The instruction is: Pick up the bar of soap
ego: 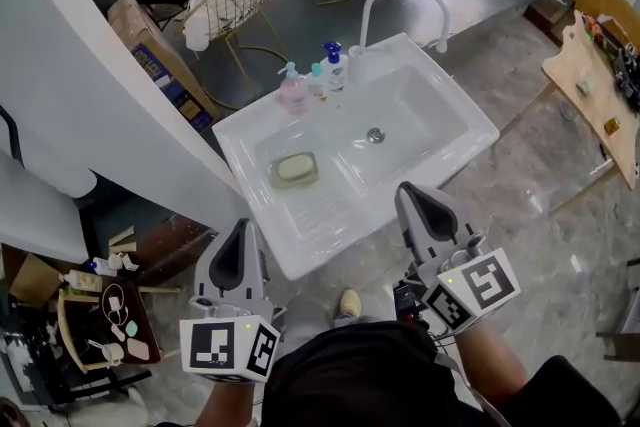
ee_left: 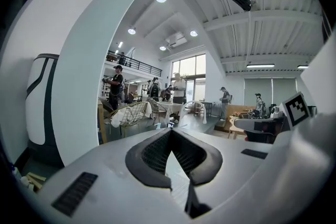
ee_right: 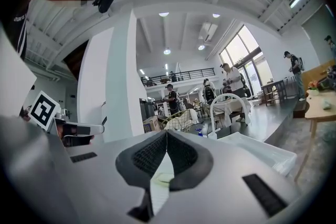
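Item 1. Sink [ego: 462, 127], white, one shallow basin with a ribbed draining floor, set ahead of both pairs of fingers. Contents: bar of soap [ego: 295, 168], pale green, lying flat in the basin's left part. It was ahead of and between the two pairs of fingers, nearer the left pair, well apart from both. Whether a dish sat under it could not be told. Drain [ego: 375, 135] lay beyond the right fingers, past the soap.

Item 2. Three pump bottles [ego: 333, 65] stood upright on the sink's far rim, beyond the soap: one pink, one small and teal-topped, one blue-topped. Their labels were too small to read.

Item 3. Faucet [ego: 400, 0], white and arched, at the far rim, past the bottles.

Item 4. Left gripper [ego: 240, 227]: fingers pressed together at the tips, nothing between them.

Item 5. Right gripper [ego: 412, 190]: fingers likewise closed tip to tip, pinching nothing. The soap showed only as a greenish patch through the gap behind its tips in the right gripper view.

Item 6. Marker cubes [ego: 230, 347], printed with black-and-white squares, no lettering.

Item 7. Cardboard box [ego: 150, 50], far left of the left fingers, print illegible, partly hidden by a white pillar.
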Motion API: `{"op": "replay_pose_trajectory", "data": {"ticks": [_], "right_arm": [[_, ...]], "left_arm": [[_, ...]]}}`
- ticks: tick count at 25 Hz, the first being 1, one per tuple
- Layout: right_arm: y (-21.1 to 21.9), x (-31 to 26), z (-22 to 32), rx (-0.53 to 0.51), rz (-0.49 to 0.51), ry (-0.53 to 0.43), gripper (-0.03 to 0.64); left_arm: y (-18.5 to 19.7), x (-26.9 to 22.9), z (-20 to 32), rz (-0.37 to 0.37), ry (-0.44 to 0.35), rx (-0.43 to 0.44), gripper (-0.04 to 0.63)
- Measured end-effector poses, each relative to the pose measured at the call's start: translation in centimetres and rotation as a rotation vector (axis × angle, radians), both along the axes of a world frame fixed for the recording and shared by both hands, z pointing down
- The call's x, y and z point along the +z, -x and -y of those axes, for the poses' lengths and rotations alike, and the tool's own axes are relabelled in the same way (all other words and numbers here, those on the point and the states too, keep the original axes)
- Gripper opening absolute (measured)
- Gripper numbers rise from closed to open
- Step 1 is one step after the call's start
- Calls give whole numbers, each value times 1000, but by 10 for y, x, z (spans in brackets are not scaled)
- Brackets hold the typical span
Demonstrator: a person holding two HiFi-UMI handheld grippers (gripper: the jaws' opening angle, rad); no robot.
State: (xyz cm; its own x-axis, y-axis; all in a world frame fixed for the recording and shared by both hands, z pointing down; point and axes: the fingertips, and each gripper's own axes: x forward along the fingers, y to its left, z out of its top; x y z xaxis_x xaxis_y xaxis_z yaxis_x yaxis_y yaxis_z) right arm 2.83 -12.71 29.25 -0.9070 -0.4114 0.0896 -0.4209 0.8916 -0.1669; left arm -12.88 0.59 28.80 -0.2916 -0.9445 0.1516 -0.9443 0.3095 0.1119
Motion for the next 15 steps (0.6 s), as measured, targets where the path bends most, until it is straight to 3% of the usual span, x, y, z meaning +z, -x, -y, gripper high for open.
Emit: {"op": "replay_pose_trajectory", "data": {"ticks": [15], "right_arm": [[24, 4, 15, 42, -13, 1, 8]], "left_arm": [[28, 6, 25, 1, 9, 58, 3]]}}
